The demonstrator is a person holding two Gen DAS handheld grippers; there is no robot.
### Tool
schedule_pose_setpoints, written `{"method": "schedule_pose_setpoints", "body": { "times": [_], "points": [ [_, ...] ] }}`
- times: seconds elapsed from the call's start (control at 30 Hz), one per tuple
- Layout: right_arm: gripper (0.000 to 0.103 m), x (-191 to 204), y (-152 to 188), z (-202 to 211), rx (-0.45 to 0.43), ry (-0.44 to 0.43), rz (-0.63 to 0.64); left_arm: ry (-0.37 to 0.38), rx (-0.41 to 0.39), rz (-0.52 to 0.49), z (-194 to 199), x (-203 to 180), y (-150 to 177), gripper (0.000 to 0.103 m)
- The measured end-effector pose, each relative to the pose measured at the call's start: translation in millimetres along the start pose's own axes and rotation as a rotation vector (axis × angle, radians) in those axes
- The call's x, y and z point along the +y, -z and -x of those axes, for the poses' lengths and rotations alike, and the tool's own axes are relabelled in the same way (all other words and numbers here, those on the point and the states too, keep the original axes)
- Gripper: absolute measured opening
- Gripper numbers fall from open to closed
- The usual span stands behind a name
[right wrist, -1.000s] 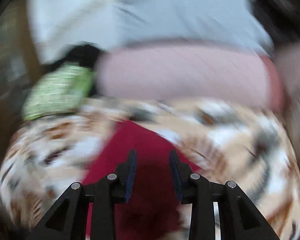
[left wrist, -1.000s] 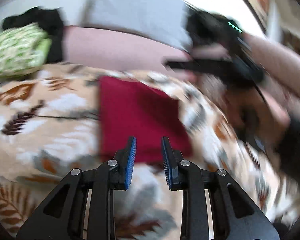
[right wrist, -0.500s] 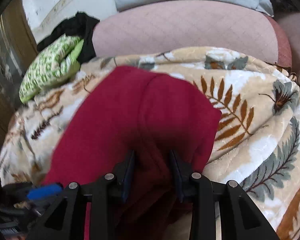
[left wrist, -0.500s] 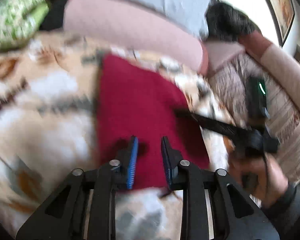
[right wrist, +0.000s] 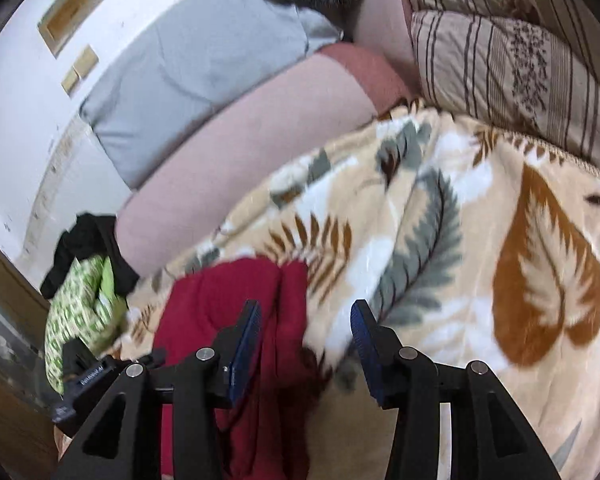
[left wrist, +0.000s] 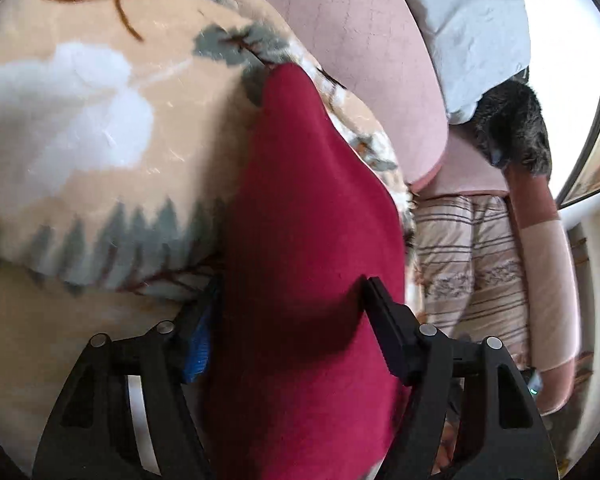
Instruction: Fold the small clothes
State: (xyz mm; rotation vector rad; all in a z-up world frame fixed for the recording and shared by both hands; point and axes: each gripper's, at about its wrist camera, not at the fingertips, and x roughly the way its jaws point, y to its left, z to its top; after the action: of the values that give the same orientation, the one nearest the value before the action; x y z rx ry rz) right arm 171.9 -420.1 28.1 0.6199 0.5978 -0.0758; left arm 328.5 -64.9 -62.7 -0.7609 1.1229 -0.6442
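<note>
A dark red garment [left wrist: 307, 200] lies folded on a leaf-print blanket [left wrist: 80, 120]. My left gripper [left wrist: 290, 296] straddles its near end. Its jaws are opening, with the cloth filling the gap between them and neither pad visibly pressing on it. The left finger's blue pad [left wrist: 198, 344] is half hidden beside the cloth. In the right wrist view the red garment [right wrist: 220, 300] sits bunched at the lower left. My right gripper [right wrist: 305, 308] is also opening. The cloth's edge lies by its left pad [right wrist: 244, 336], and bare blanket [right wrist: 459, 240] shows by the other.
A green patterned cloth [right wrist: 80, 308] and black clothes [right wrist: 88, 240] lie at the blanket's far left. Behind are a pink bolster [right wrist: 240, 152], a grey pillow [right wrist: 188, 72] and a striped quilt [right wrist: 499, 60]. The left gripper's black body [right wrist: 80, 372] shows at the lower left.
Both grippers rolled and sank toward the red garment. The right one, shut on the cloth half a second ago, has widened and let it go. The left jaws spread wide around the cloth.
</note>
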Motion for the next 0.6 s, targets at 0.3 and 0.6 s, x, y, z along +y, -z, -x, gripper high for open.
{"method": "schedule_pose_setpoints", "body": {
  "times": [0.3,0.6],
  "points": [
    [0.063,-19.0,5.1,-61.6,0.141,-0.335,-0.197,0.018,0.026,0.008,-0.8,-0.7,7.4,0.068],
    [0.091,0.3,25.5,-86.3,0.219,-0.318,-0.074,-0.015,0.018,-0.009,-6.9,-4.6,8.3,0.069]
  ]
}}
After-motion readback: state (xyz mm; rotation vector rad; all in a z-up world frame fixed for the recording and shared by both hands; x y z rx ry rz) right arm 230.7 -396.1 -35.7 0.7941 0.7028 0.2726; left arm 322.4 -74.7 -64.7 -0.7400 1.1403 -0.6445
